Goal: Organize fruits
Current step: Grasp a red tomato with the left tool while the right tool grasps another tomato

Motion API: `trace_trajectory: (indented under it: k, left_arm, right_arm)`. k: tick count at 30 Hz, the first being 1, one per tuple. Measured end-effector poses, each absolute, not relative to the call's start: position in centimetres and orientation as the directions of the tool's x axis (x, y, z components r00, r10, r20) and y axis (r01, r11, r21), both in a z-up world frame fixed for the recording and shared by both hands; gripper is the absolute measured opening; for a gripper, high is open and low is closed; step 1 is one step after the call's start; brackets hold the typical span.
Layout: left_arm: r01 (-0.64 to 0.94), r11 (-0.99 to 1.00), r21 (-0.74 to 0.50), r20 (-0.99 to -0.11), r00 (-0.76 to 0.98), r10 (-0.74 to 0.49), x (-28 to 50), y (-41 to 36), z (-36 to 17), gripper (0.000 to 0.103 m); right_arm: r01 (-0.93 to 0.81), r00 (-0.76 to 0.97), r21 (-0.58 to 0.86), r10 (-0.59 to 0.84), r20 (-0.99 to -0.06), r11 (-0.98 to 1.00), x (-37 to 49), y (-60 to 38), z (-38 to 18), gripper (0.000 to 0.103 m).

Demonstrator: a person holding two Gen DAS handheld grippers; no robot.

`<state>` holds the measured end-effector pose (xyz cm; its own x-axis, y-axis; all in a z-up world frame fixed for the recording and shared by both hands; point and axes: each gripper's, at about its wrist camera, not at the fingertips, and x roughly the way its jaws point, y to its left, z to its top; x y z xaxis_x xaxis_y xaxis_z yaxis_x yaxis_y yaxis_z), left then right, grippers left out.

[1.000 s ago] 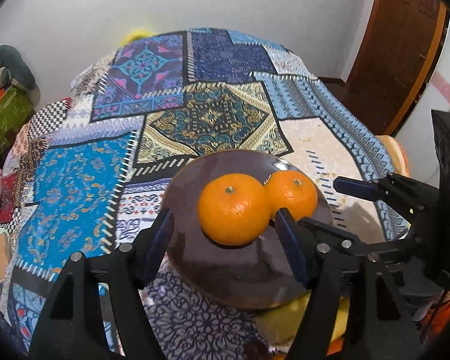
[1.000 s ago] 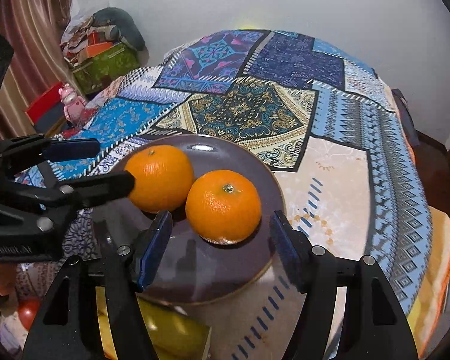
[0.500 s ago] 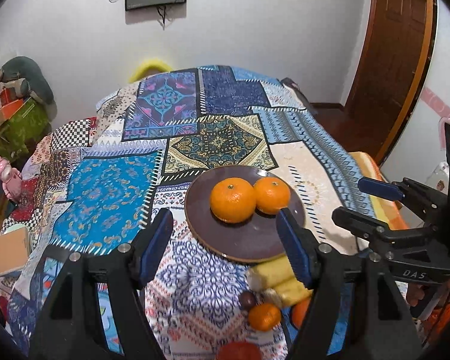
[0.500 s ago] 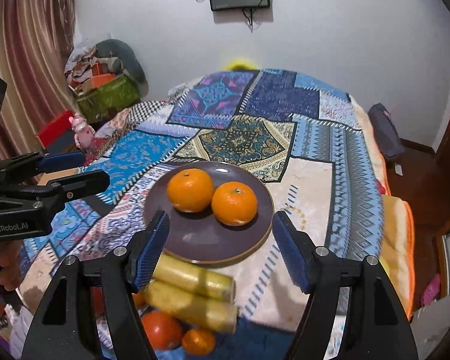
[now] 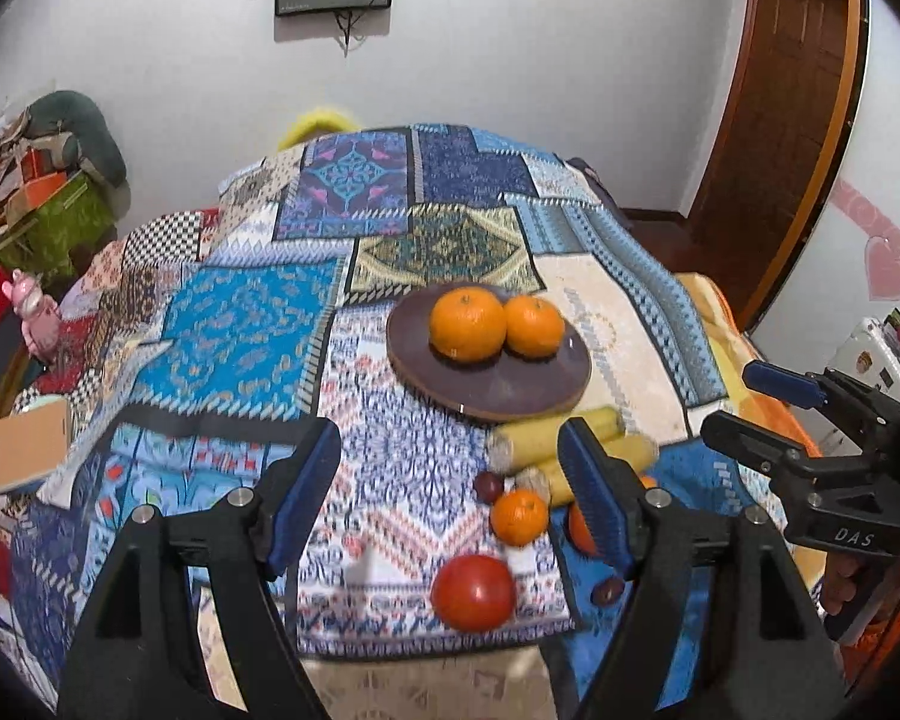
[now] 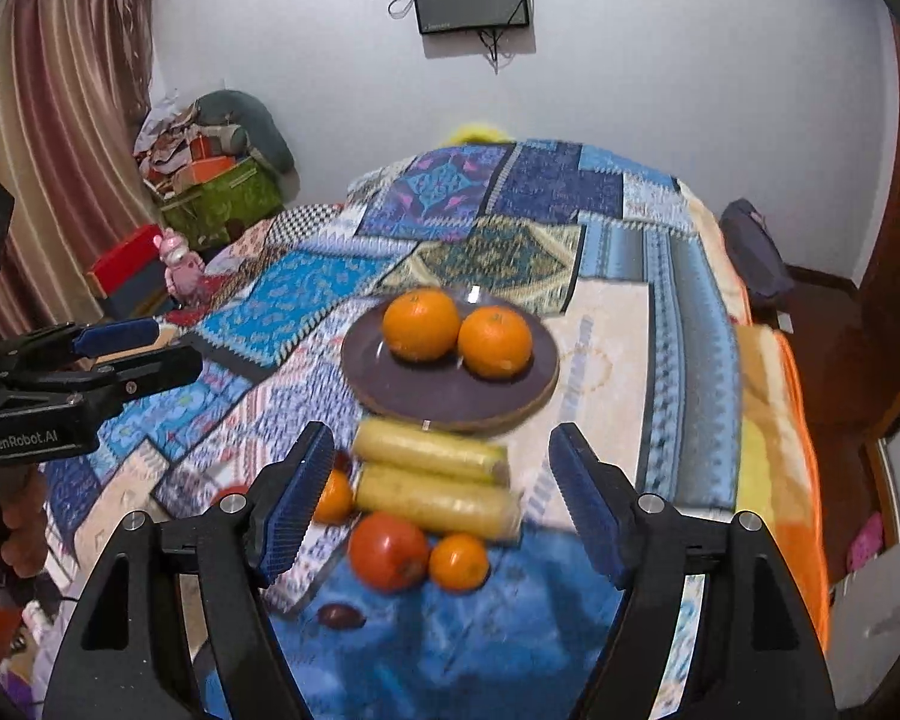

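Observation:
Two oranges (image 5: 467,324) (image 6: 495,341) lie side by side on a dark brown plate (image 5: 510,387) (image 6: 450,396) on the patchwork cloth. In front of the plate lie two corn cobs (image 5: 555,435) (image 6: 435,501), a red tomato (image 5: 473,591) (image 6: 388,551), small oranges (image 5: 519,516) (image 6: 459,561) and small dark fruits (image 5: 489,486) (image 6: 342,616). My left gripper (image 5: 447,450) hangs above the cloth, back from the plate, jaws opening with nothing between them. My right gripper (image 6: 443,450) hovers over the corn, also opening and empty. Each gripper shows at the edge of the other's view.
The patchwork cloth (image 5: 252,330) covers a wide surface that drops off at the near edge. A brown book (image 5: 30,444) lies at the left. A pink toy (image 6: 180,267) and stacked boxes (image 6: 222,198) stand beyond the left side, a wooden door (image 5: 792,120) on the right.
Both grippers have drawn back and upward from the plate, leaving the two oranges on it. Corn, the tomato and the smaller fruit near the front edge have come into view.

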<state>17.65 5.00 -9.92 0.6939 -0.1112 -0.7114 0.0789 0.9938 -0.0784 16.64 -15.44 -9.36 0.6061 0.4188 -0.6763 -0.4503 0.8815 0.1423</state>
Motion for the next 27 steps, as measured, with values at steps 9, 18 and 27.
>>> trace_trajectory:
  k: [9, 18, 27]
  left_arm:
    - [0.063, 0.991, -0.116, -0.774, 0.620, -0.129, 15.8, 5.4, -14.2, 0.075]
    - [0.061, 0.987, -0.149, -0.826, 0.541, -0.158, 15.8, 5.4, -18.1, 0.075]
    - [0.089, 0.986, -0.142, -0.834, 0.526, -0.167, 16.3, 4.4, -19.8, 0.064]
  right_arm:
    - [-0.454, 0.513, 0.209, 0.446, -0.734, 0.866, 14.9, -14.9, -12.6, 0.072]
    - [-0.476, 0.437, 0.252, 0.475, -0.763, 0.842, 14.8, -13.5, -15.1, 0.071]
    - [-0.473, 0.397, 0.285, 0.491, -0.776, 0.834, 16.3, -12.3, -16.2, 0.055]
